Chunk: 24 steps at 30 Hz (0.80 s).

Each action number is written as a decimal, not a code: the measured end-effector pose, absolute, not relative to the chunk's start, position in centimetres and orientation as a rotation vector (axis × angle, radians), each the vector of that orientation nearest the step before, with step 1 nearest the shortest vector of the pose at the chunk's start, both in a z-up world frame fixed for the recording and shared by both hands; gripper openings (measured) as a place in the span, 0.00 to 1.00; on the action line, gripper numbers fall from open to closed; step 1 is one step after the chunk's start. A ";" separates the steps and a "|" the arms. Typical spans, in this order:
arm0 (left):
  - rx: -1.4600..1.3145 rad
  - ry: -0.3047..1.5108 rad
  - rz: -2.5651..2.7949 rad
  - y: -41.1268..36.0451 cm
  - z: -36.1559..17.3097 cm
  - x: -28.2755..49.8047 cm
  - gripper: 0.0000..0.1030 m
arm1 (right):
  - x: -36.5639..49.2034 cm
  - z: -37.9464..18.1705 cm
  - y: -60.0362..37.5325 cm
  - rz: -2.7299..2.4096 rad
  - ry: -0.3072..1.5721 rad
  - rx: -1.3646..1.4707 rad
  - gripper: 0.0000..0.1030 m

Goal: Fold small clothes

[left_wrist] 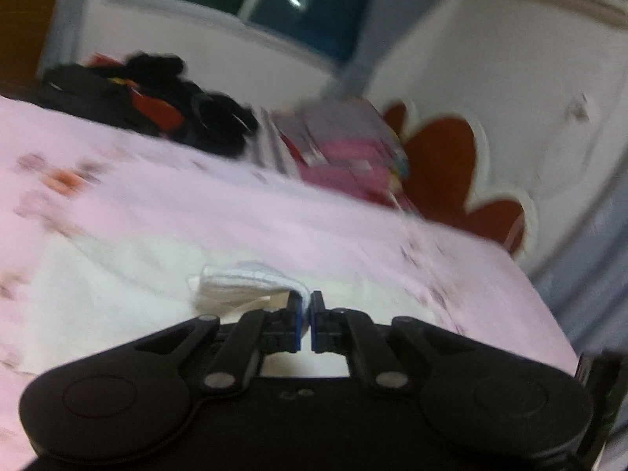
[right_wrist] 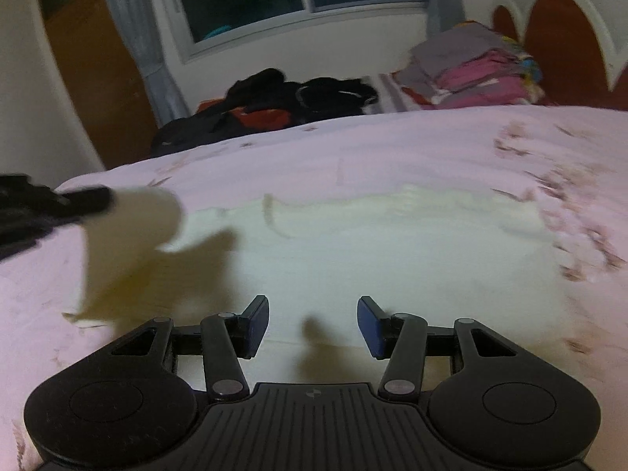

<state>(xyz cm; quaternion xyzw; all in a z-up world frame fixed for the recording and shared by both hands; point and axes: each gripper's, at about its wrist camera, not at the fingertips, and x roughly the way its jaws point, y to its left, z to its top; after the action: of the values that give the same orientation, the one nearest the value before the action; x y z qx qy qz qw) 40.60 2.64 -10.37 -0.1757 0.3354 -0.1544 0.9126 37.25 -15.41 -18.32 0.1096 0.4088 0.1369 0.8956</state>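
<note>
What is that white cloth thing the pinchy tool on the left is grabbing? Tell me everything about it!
The white garment looks like soft, thin fabric, cream-white, spread mostly flat on the pink flowered bedsheet. One corner is lifted and bunched into layered folds, pinched in the shut jaws of the left gripper. The right gripper hovers open above its flat part, touching nothing. Blur hides finer details.

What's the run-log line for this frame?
left hand-held gripper: shut on white garment edge | right hand-held gripper: open, nothing between pads | surface: pink bedspread
</note>
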 end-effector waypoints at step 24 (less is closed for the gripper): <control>-0.154 0.832 -0.032 8.0 -14.9 34.6 0.72 | 37.9 -21.0 -14.1 0.337 0.982 0.277 0.32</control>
<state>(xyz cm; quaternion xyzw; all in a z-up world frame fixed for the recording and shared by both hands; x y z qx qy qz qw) 34.62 7.99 -14.91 -0.0745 0.4036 -0.0154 0.9118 37.90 -14.14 -20.98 0.1319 0.4676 0.1605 0.8592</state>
